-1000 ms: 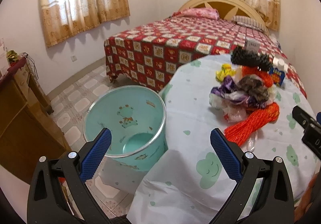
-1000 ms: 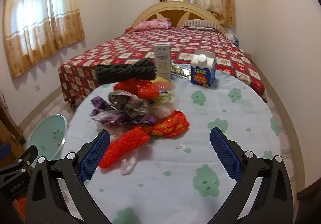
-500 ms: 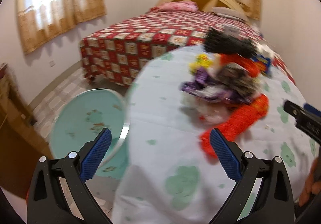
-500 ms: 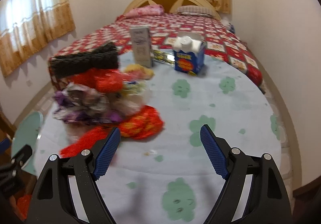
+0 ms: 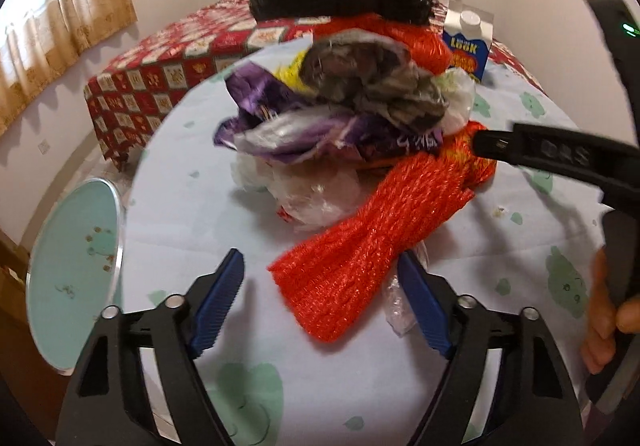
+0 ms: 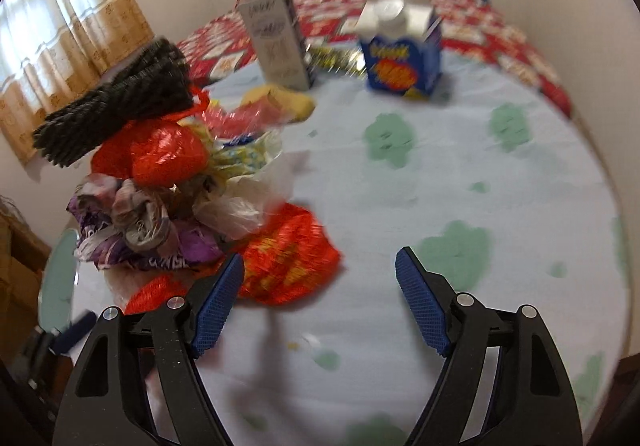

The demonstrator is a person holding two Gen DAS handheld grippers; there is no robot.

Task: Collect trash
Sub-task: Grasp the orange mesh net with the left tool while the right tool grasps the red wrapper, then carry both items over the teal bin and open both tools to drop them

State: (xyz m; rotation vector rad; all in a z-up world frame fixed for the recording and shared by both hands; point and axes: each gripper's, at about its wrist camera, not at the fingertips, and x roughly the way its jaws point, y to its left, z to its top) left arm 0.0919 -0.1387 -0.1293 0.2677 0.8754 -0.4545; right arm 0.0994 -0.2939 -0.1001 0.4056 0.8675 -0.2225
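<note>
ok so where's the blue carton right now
The blue carton stands at the far edge of the table, right of the grey carton in the right wrist view, behind the trash pile.

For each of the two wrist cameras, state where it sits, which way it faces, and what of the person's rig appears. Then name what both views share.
Left wrist: behind the open left gripper, facing the orange mesh bag; the right gripper and a hand show at right.
Right wrist: behind the open right gripper, facing the table and blue carton.
Shared: the trash pile, carton, bin.

Left gripper and right gripper both have fingers spread wide.
</note>
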